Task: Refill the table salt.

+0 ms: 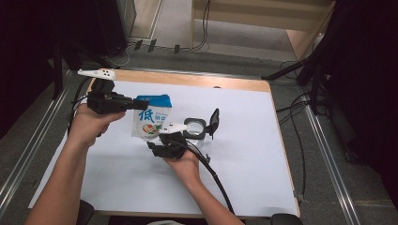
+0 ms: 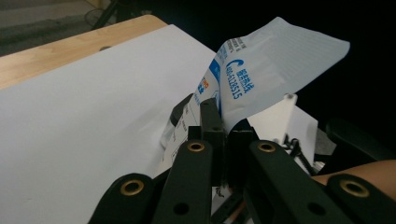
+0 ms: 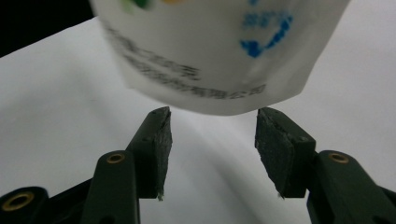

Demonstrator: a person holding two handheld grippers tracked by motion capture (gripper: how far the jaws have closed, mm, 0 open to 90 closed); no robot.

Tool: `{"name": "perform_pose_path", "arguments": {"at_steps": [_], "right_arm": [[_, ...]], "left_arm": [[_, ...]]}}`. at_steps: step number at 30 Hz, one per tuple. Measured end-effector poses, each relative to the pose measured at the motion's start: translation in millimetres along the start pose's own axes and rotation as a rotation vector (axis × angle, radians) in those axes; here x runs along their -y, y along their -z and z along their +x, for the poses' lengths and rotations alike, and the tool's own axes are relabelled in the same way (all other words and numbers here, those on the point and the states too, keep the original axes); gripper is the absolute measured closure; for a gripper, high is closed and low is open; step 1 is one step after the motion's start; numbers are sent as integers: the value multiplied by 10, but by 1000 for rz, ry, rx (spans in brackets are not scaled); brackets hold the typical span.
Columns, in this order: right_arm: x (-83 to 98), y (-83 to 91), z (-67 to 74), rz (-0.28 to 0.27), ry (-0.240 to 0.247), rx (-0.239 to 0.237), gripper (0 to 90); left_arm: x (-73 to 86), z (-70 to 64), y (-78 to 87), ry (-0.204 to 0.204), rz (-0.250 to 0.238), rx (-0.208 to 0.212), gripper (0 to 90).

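Left gripper (image 1: 133, 104) is clamping the pouch (image 1: 151, 118) by its top edge, jaws pinched tight on the sealed strip; in the left gripper view the pouch (image 2: 261, 70) is flaring up and to 1 o'clock from the jaws. Pouch is hanging upright over the white surface (image 1: 244, 140), roughly centre-left of it. Right gripper (image 1: 155, 144) is sitting at 6 o'clock of the pouch, just under its bottom edge. Its jaws are standing apart, nothing between the pads (image 3: 156, 149); pouch bottom (image 3: 219, 70) is hovering just above the tips. Black-rimmed magnifier (image 1: 199, 127) is lying at 3 o'clock of the pouch, near it.
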State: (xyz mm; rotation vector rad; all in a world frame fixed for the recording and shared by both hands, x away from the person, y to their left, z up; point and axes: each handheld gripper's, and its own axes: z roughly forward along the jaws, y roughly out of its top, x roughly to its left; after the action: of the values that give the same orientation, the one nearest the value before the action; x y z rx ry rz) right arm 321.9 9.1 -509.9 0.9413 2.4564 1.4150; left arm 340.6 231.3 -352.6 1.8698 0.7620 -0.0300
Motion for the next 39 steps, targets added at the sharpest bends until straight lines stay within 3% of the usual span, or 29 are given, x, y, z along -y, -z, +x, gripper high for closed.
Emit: {"name": "perform_pose_path", "arguments": {"at_steps": [4,10,13,16,22,26,31,34,39], "right_arm": [[12,-52,-19,-11,-9,23,434],[-4,-90,-24,-34,16,59,432],[-13,-81,-32,-63,18,48,440],[-6,-78,5,-58,62,43,453],[12,-85,12,-41,41,-4,461],[23,-80,50,-44,92,22,460],[48,-98,129,-35,157,18,452],[75,-113,168,-20,176,7,444],[82,-100,186,-40,171,-5,435]], "left_arm": [[-8,-21,16,15,6,28,900],[-9,-32,-12,28,16,27,900],[2,2,-53,34,30,16,900],[6,24,-88,43,33,18,900],[6,63,-157,44,19,1,900],[18,82,-240,32,23,-28,895],[42,86,-396,18,47,-17,889],[59,80,-460,7,69,-26,890],[56,67,-507,6,44,-15,894]]}}
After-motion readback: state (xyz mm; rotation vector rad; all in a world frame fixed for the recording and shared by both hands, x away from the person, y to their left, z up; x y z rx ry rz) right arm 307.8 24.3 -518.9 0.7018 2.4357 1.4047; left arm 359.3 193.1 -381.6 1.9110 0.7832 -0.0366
